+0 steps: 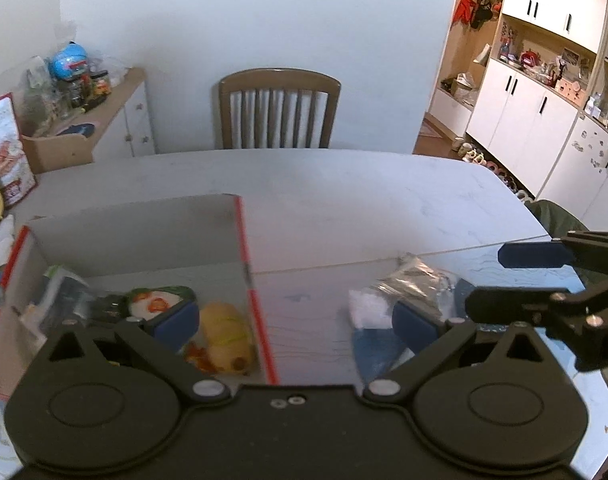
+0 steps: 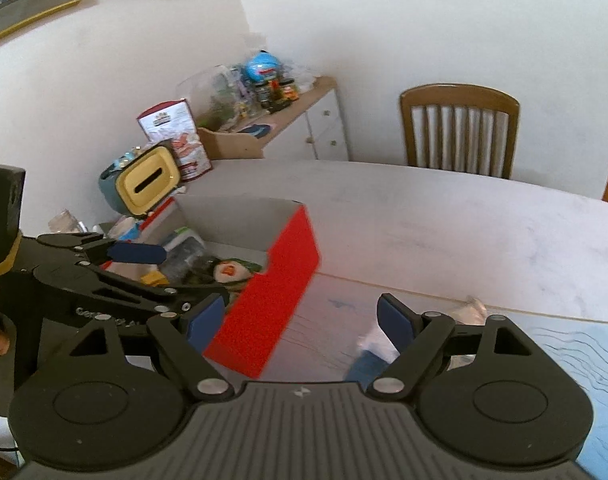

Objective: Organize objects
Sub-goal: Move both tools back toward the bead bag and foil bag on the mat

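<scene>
So the box with the red sides sits on the tabletop and already has a few things in it: a yellow soft toy, a green-rimmed packet and some clear wrapping. What is left outside is a small heap just right of the box: a crinkly clear bag, something white and a blue piece under it.

The left gripper is spread fully wide with nothing pinched, one pad over the box and the other over the heap. The right gripper is spread too and empty, hanging near the box's red corner.

The bag is probably very light, floppy and slick, so a grip on a flat face is likely to slide off. A bunched fold or the top edge is best taken, with a firm pinch. Crushing seems no worry, though what is inside cannot be told. The blue piece looks thin and flat, so an edge would need lifting first.
</scene>
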